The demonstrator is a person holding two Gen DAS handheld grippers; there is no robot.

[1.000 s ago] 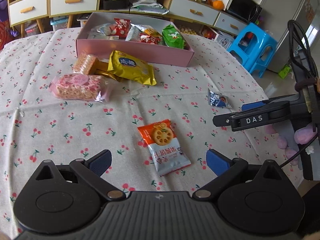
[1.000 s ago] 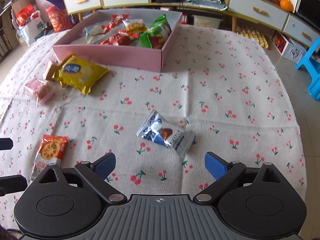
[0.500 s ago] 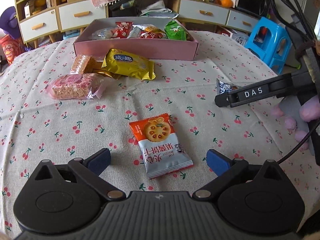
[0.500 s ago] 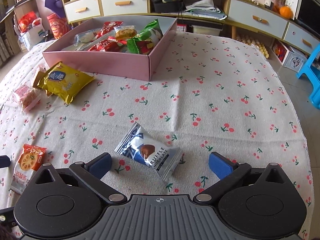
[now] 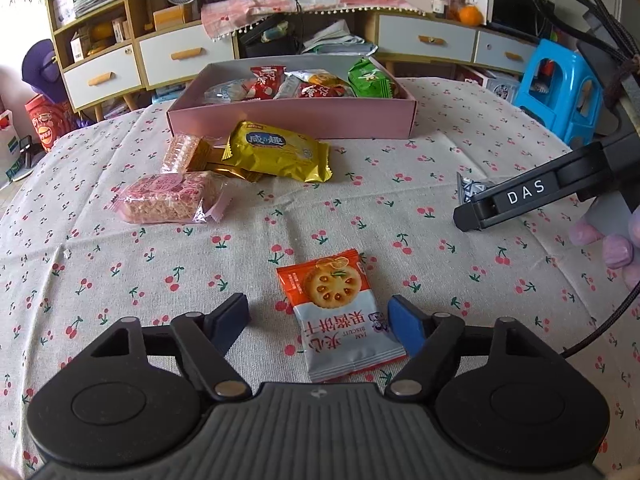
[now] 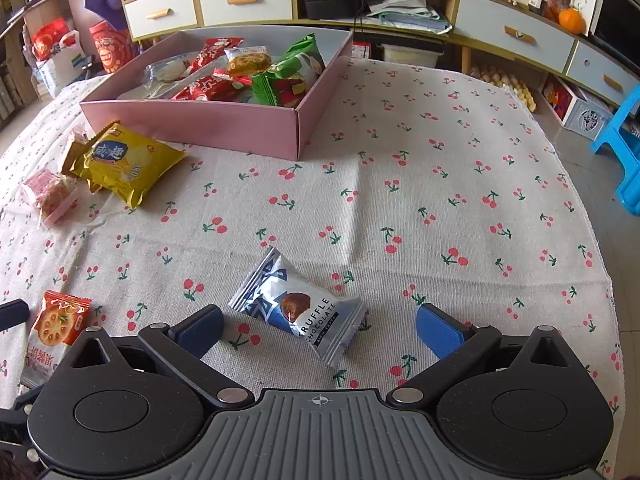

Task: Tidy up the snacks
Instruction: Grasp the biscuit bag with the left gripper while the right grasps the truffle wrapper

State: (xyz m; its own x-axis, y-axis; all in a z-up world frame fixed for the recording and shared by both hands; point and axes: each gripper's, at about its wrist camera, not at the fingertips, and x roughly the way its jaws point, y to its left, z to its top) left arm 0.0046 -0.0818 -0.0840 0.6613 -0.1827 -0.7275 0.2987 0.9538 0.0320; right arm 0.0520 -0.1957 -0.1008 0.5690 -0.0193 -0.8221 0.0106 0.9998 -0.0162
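while both claws sit low over the cherry-print cloth, the scene reads so:

left claw (image 5: pixel 318 314): fingers spread apart, gripping nothing; the biscuit packet lies between them, its right edge touching or just beside the right blue pad (image 5: pixel 406 328).
biscuit packet (image 5: pixel 340 316): orange and silver, flat on the surface, orange end pointing away from the claw.
right claw (image 6: pixel 318 330): fingers wide apart, holding nothing; the chocolate lies between them, clear of both pads.
chocolate (image 6: pixel 298 308): silver-blue wrapper, flat on the surface and angled.
loose snacks: a yellow packet (image 5: pixel 276 152), a pink bar (image 5: pixel 168 198) and a small wafer pack (image 5: pixel 182 154) lie together farther out, near the box front.
pink box (image 5: pixel 292 120): at the far side of the surface, already holding red, green and clear packets.
surface (image 6: pixel 440 184): round, covered by the cloth.
beyond: drawers (image 6: pixel 244 0) and a blue stool (image 5: pixel 560 88).
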